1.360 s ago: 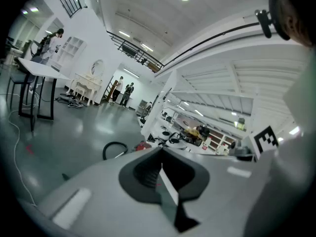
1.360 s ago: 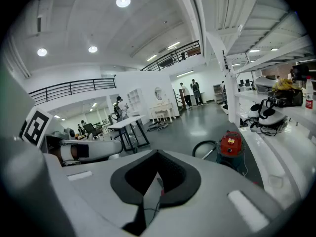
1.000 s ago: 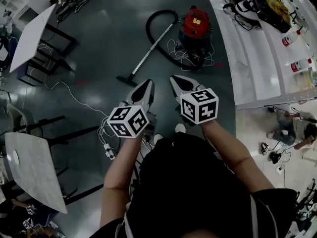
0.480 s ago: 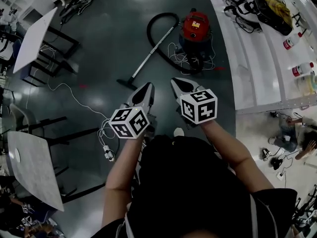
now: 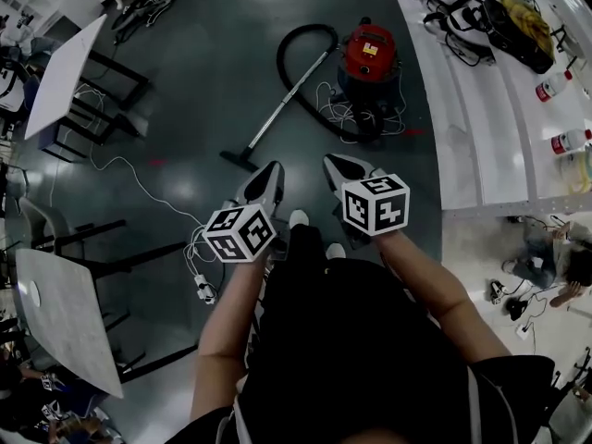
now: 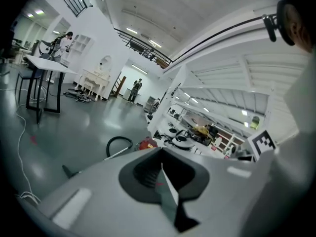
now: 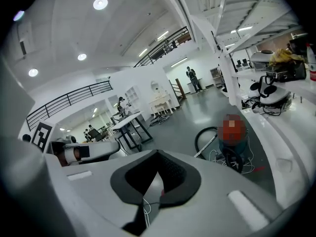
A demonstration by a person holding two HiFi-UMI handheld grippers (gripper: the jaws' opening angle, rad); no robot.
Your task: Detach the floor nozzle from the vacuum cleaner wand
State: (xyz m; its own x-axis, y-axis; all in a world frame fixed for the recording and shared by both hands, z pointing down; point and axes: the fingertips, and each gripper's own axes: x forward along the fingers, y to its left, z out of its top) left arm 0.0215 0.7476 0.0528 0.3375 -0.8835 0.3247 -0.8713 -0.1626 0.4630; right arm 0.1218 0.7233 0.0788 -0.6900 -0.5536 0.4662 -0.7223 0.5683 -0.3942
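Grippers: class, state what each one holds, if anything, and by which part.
Nothing is held. The left gripper and the right gripper are both shut and empty; the floor nozzle lies untouched on the floor ahead.

Pale grey, wedge-shaped left gripper (image 5: 274,166) and right gripper (image 5: 329,162); dark ribbed pads (image 6: 142,176) line each tip. Each carries a white cube (image 5: 240,232) printed with black square markers. Person wears black short-sleeved top (image 5: 351,340), white shoes (image 5: 298,218).
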